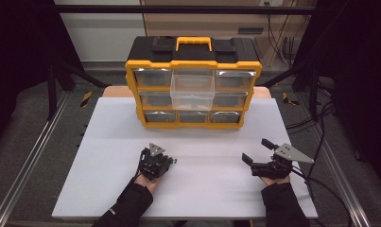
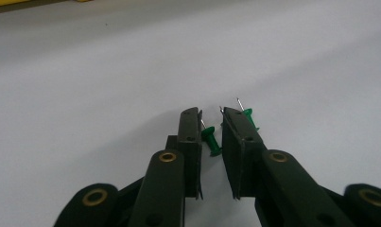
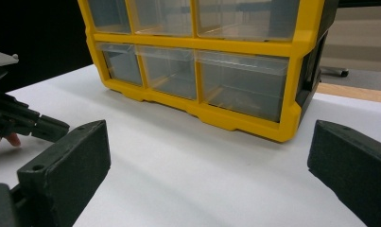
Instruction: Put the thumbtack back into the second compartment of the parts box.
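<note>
Near edge of the white table (image 1: 108,189): both forearms enter from the bottom of the high view. Left gripper (image 1: 170,161) is low over the table, jaws parted by a narrow gap. In the left gripper view, a green pushpin (image 2: 210,140) lies in that gap, just beside the left-hand jaw; whether either jaw touches it cannot be told. A second green pushpin (image 2: 249,117) sits just beyond the other jaw, pin pointing up and away. Right gripper (image 1: 256,151) is held well apart to the right, jaws spread wide, nothing between them.

Far side: yellow-and-black drawer organizer (image 1: 194,66) stands upright on the table. Its clear middle drawer (image 1: 192,87) is pulled forward out of the frame; the other drawers sit flush.
</note>
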`<state>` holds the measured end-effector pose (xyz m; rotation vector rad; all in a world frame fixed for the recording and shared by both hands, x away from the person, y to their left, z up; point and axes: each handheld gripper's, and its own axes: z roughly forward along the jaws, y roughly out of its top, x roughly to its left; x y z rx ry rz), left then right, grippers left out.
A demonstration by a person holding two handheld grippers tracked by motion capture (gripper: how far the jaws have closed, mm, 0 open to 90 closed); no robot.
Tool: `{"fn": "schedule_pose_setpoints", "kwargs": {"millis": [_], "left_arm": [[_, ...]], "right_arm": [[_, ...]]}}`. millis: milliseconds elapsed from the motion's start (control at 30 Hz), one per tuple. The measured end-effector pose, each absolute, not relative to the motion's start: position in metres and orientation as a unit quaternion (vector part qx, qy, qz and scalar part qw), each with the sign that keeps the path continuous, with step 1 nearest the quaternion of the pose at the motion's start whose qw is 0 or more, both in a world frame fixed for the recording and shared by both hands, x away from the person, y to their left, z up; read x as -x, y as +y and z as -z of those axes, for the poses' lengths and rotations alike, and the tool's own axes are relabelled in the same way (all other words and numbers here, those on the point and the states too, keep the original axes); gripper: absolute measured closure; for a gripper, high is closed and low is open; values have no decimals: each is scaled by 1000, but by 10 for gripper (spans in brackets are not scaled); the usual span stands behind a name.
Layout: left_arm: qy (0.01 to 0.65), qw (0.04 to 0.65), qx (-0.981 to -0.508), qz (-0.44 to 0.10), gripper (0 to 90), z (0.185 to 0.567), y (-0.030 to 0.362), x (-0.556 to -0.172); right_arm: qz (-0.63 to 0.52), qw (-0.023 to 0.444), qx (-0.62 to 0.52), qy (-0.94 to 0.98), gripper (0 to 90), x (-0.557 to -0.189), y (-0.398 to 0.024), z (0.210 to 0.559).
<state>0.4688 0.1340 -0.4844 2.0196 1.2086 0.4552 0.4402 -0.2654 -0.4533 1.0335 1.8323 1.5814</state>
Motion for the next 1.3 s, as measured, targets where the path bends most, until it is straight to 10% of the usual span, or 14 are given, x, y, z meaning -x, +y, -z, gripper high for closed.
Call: {"fn": "schedule_pose_setpoints", "kwargs": {"millis": [1300], "left_arm": [[433,435,-769,-179,848,440,159,-458]], "right_arm": [[-582,243,-378,678,4,-441,-264,454]]}}
